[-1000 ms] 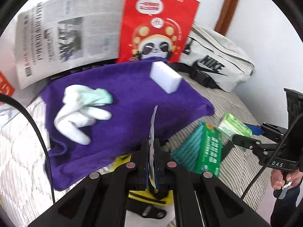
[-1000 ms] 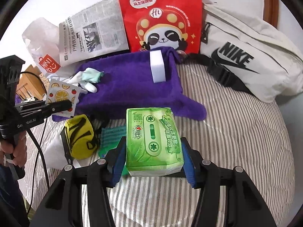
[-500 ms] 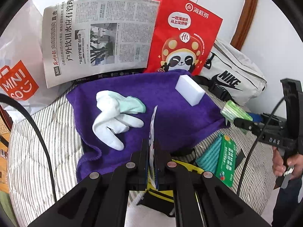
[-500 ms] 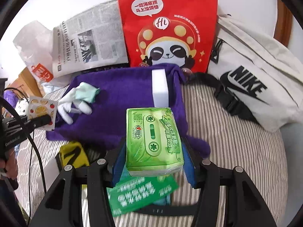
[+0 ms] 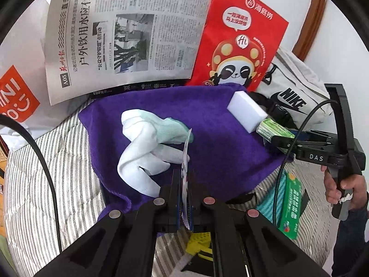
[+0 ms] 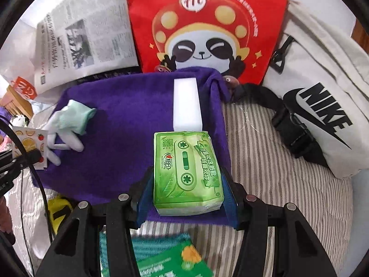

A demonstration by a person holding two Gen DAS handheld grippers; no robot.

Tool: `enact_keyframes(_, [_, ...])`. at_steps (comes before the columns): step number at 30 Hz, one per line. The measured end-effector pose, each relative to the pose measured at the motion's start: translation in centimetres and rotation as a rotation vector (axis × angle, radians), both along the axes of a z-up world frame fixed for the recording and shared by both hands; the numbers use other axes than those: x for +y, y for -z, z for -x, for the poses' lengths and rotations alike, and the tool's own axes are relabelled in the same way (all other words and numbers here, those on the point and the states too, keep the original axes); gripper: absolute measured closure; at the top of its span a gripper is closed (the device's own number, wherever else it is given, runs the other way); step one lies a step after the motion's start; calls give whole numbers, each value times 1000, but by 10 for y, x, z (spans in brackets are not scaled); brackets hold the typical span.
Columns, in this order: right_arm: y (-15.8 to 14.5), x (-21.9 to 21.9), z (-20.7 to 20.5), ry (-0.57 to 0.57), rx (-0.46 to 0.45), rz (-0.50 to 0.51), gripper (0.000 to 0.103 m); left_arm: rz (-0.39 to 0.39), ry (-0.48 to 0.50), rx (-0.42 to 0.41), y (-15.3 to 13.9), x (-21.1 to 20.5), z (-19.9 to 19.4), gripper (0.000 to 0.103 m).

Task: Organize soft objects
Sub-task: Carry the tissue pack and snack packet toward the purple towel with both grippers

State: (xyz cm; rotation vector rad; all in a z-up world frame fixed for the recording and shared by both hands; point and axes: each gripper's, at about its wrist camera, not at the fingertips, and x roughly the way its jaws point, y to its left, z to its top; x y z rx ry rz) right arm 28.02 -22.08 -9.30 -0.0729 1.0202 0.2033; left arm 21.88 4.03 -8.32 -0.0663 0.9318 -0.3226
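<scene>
A purple towel [image 5: 207, 120] [image 6: 129, 120] is spread on the striped bed. On it lie a white and mint glove [image 5: 143, 143] [image 6: 69, 120] and a white sponge block [image 5: 246, 110] [image 6: 186, 103]. My left gripper [image 5: 185, 184] is shut on a thin fruit-print sachet [image 5: 186, 154], seen flat in the right wrist view [image 6: 30, 140], just right of the glove. My right gripper [image 6: 188, 180] is shut on a green tissue pack [image 6: 186, 170] [image 5: 272, 130], held over the towel's near right part, right before the sponge.
A red panda bag [image 5: 237, 43] [image 6: 207, 23], a newspaper [image 5: 124, 37] and a white Nike bag [image 6: 322, 87] stand at the back. A green-labelled teal cloth pack [image 5: 288, 205] [image 6: 161, 258] and a yellow-black item [image 6: 57, 210] lie at the towel's near edge. A person's hand [image 5: 339, 184] holds the right gripper.
Both grippers moved forward over the purple towel. The tissue pack now hangs just before the sponge, and the sachet has come up beside the glove. Both grips are unchanged.
</scene>
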Motion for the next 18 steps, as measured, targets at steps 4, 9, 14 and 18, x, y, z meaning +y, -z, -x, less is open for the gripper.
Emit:
enact_keyframes(4, [13, 3, -9, -6, 26, 10, 50, 1, -6, 8, 4, 5, -6, 98])
enact_keyframes(9, [20, 5, -14, -18, 32, 24, 50, -3, -1, 14, 5, 5, -11, 98])
enact_keyframes(14, [22, 11, -14, -39, 41, 47, 51, -6, 6, 19, 6, 4, -13, 98])
enact_keyframes(18, [26, 15, -14, -51, 55, 41, 51, -8, 11, 20, 8, 3, -13, 98])
